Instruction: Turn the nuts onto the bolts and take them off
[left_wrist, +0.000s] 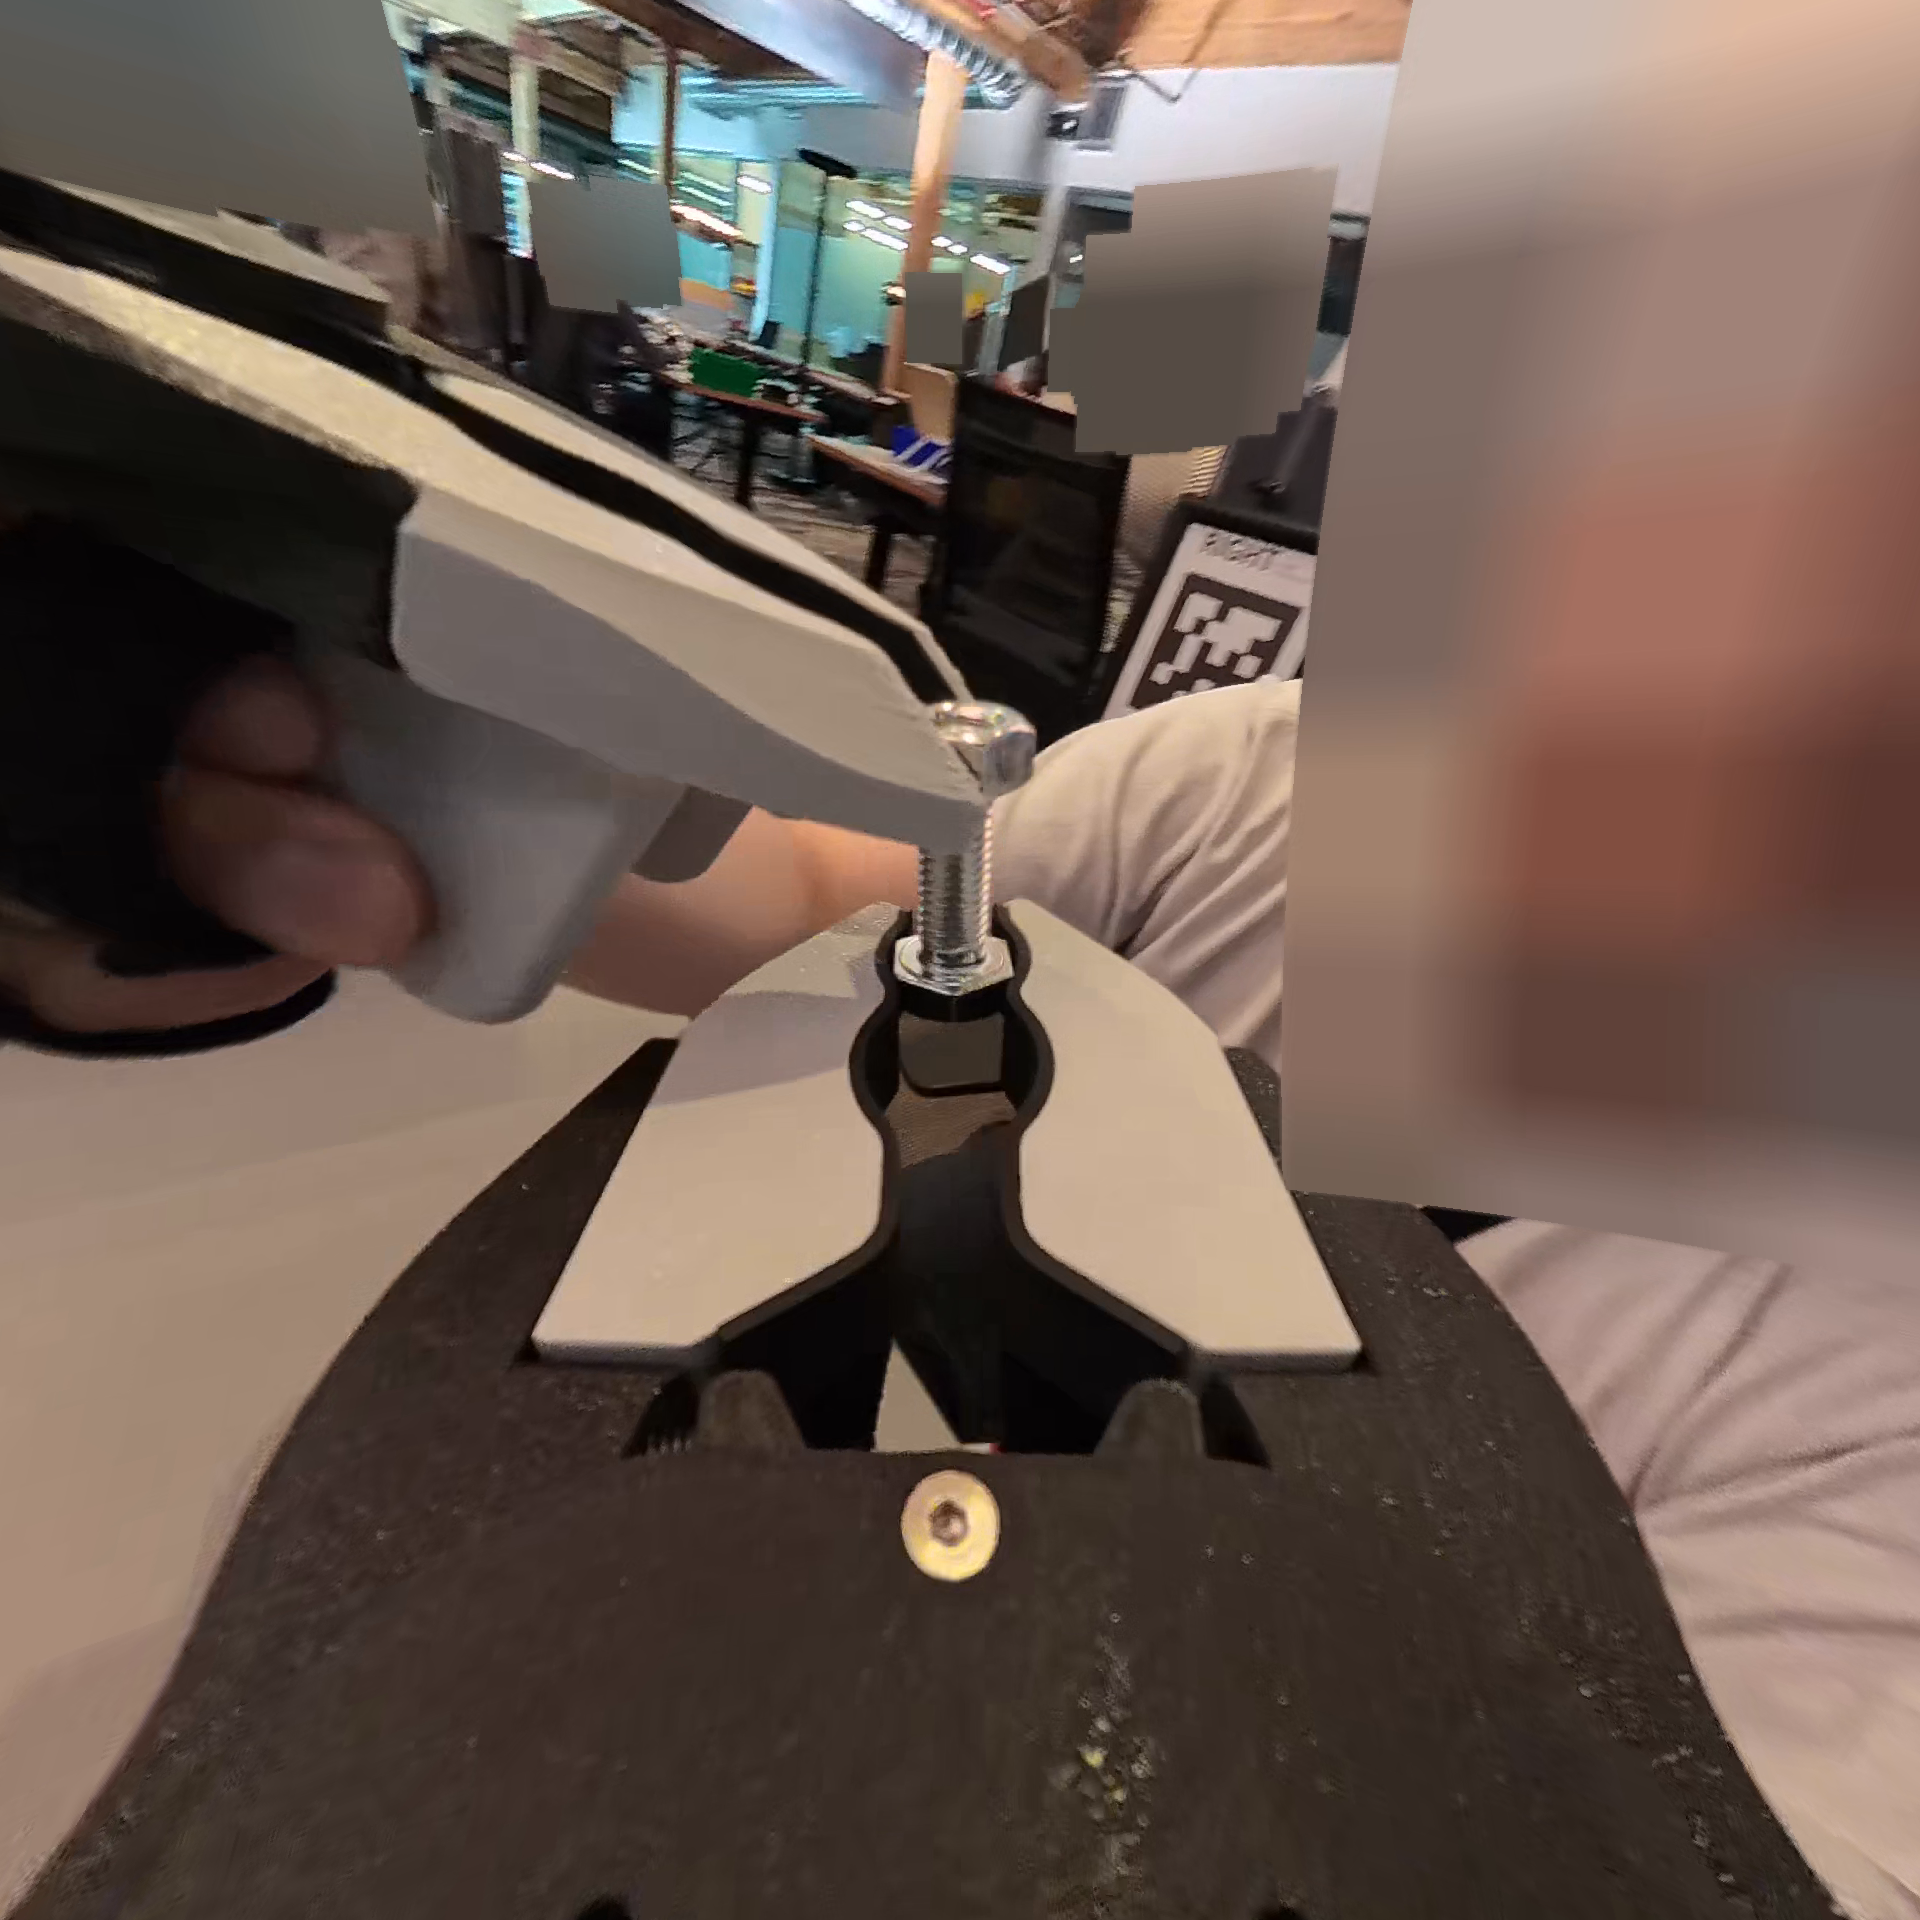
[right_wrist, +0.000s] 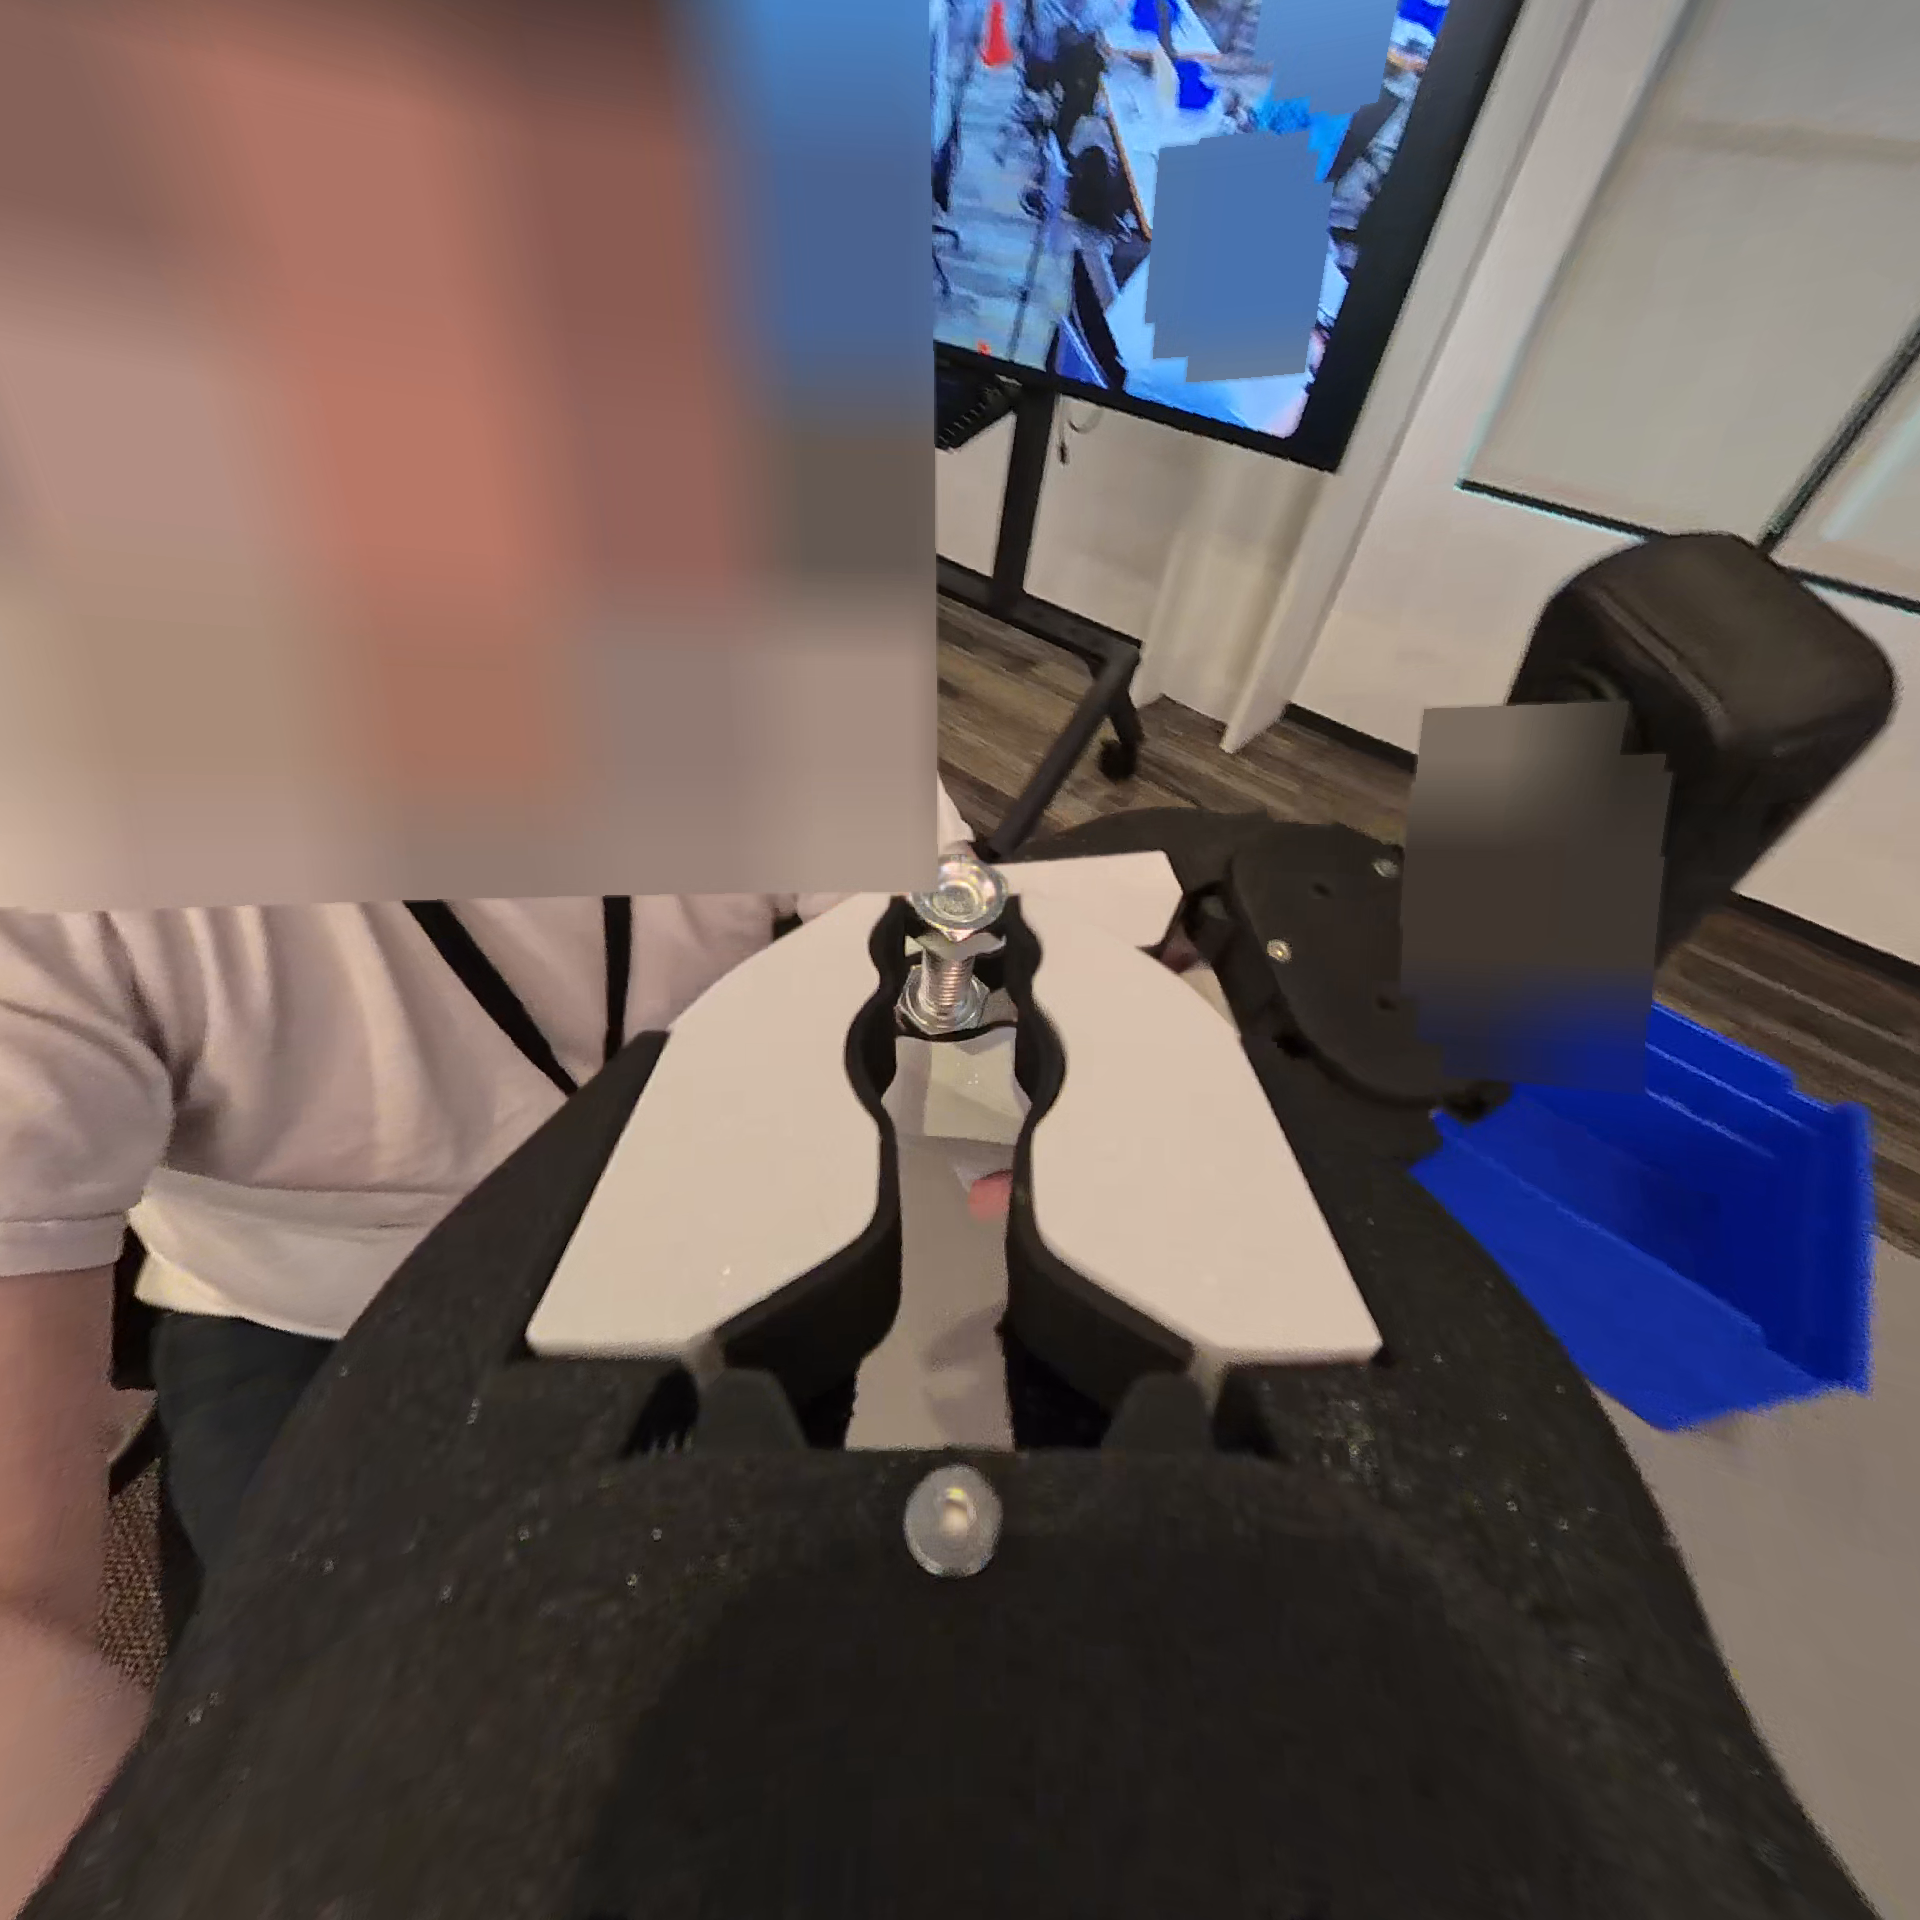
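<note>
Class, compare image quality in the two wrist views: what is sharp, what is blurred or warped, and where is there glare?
Left wrist view: the bolt and nut are sharp; the hand at the edge is soft and stretched by the wide lens. Right wrist view: the bolt head glints, the blue bin and chair smear with motion blur, and the screen is bright but unfocused.

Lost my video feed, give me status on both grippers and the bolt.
Left gripper shut on nut. Right gripper shut on bolt head. Nut low on the thread. Nothing in the way.
</note>
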